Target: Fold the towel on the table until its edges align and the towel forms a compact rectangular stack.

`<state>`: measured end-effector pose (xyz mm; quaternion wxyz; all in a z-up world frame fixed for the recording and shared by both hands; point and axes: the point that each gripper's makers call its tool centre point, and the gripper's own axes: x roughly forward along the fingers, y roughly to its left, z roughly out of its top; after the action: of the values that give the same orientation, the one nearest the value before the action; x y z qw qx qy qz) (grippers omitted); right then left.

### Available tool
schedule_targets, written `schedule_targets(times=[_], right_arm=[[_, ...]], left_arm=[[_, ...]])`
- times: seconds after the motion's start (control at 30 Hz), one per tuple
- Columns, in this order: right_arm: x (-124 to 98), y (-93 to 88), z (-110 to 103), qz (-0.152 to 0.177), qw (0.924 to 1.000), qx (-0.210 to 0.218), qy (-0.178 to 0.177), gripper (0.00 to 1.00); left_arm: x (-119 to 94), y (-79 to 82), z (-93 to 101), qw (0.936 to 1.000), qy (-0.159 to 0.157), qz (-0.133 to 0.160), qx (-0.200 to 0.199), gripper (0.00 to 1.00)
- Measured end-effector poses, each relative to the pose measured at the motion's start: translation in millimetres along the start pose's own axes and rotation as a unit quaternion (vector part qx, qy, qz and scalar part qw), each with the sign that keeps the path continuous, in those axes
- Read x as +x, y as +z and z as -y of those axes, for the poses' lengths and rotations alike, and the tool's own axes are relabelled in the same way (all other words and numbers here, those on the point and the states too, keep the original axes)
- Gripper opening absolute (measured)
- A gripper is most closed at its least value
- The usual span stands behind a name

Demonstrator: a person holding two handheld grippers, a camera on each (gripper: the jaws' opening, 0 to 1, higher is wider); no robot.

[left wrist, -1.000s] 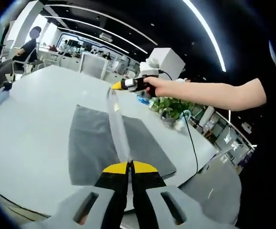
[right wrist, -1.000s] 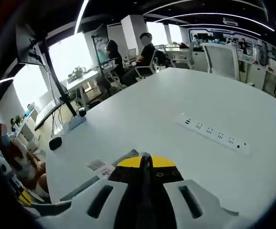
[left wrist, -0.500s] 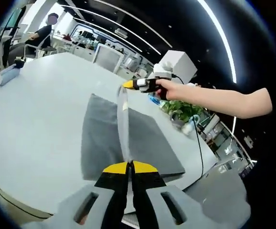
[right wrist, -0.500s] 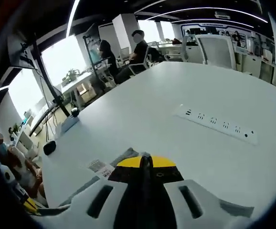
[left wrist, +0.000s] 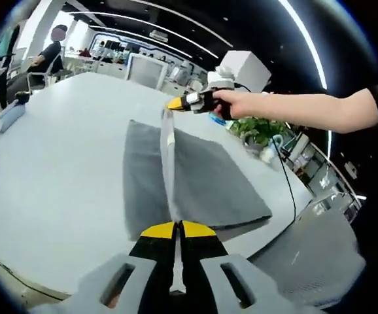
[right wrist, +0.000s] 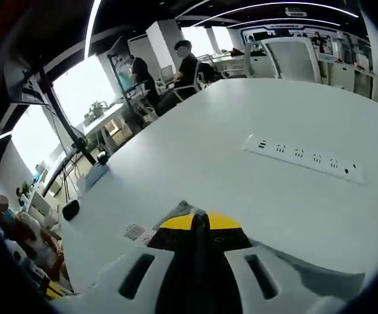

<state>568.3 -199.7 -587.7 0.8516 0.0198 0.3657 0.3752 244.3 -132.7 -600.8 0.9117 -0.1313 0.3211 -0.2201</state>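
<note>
- We clamp our left gripper [left wrist: 178, 230] tight on the grey fabric towel [left wrist: 205, 190]; its raised edge runs toward 12 o'clock
- Our right gripper [right wrist: 199, 226] pinches the far corner; the rest lies on the white table [left wrist: 65, 163]

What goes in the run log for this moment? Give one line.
stage: mid-fold | left hand-held gripper: shut on grey cloth towel | right hand-held gripper: shut on towel edge | edge lifted above white table

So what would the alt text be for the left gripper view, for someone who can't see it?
A grey towel lies on a pale table, one edge lifted taut between the shut left gripper and the right gripper, held in a person's hand.
</note>
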Motion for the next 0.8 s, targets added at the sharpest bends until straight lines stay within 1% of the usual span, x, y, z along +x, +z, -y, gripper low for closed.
schedule_targets(times=[0.23,0.43,0.63,0.67,0.73,0.77,0.8], right_arm=[[3,-2.8,-2,0.005,0.9998,0.019,-0.001,0.03],[10,-8.8,-2,-0.003,0.9998,0.019,-0.001,0.03],[16,-12.5,-5,-0.001,0.9982,0.058,0.013,0.03],[16,-13.2,-7,-0.003,0.9977,0.066,0.015,0.03],[17,-12.7,-8,-0.001,0.9977,0.066,0.019,0.04],[17,-13.1,-9,-0.003,0.9978,0.064,0.019,0.04],[17,-13.4,-9,-0.003,0.9980,0.060,0.018,0.05]], left_arm=[[2,-3.1,-5.2,0.9999,0.010,-0.003,-0.001,0.02],[1,-7.2,-5.7,0.9999,0.016,0.000,-0.003,0.02],[3,-8.8,-7.8,0.9998,0.019,0.000,-0.007,0.02],[5,-10.8,-8.8,0.9998,0.019,-0.006,0.001,0.03],[6,-13.4,-10.7,0.9993,0.021,-0.016,0.026,0.03],[6,-12.5,-11.6,0.9987,0.023,-0.014,0.043,0.04],[6,-11.5,-11.0,0.9987,0.021,-0.012,0.045,0.04]])
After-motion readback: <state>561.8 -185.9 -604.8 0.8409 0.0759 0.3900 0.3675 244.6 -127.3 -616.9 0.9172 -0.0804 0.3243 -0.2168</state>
